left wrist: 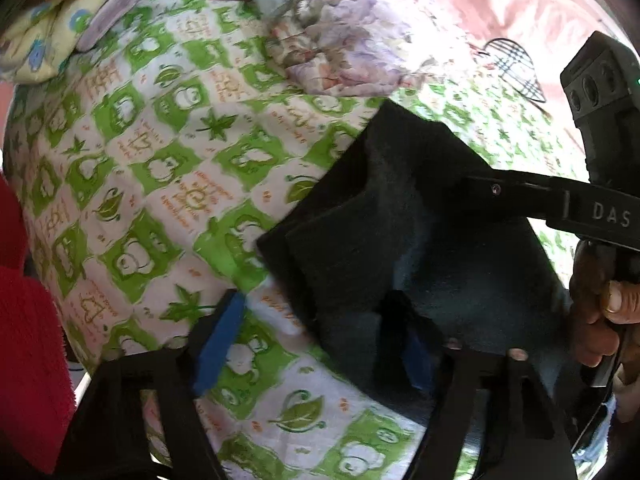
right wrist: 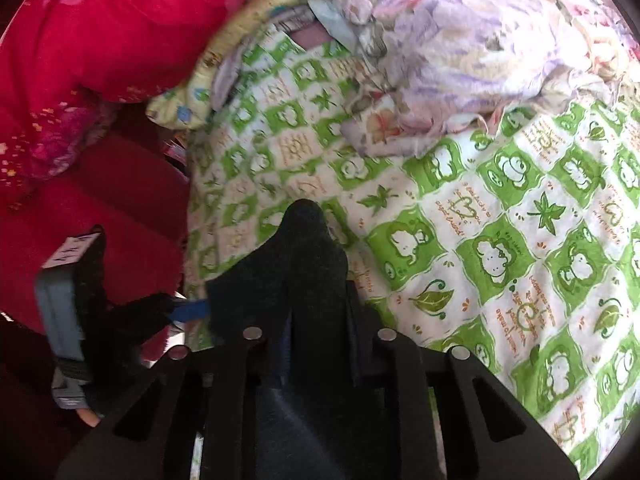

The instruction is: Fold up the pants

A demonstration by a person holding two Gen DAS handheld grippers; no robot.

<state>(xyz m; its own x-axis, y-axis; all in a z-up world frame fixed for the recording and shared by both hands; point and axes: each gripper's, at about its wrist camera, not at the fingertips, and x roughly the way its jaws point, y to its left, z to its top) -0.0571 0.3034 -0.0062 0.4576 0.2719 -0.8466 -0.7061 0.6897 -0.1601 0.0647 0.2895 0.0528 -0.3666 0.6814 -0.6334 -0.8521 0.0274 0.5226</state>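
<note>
The dark pants (left wrist: 400,240) hang bunched above a green-and-white patterned bedsheet (left wrist: 160,160). In the left wrist view my left gripper (left wrist: 320,340) has its blue-padded fingers (left wrist: 220,336) spread wide; the right finger is hidden behind the cloth, so whether it pinches fabric is unclear. My right gripper (left wrist: 496,188) reaches in from the right, shut on the pants' upper edge. In the right wrist view my right gripper (right wrist: 316,300) is shut on a fold of the pants (right wrist: 308,264). The left gripper (right wrist: 188,312) shows at lower left, touching the cloth.
A crumpled floral blanket (right wrist: 480,48) lies at the far end of the bed. A red quilt (right wrist: 100,40) and a yellow printed pillow (right wrist: 224,60) lie to the left. A pink sheet (left wrist: 500,8) lies at the far right.
</note>
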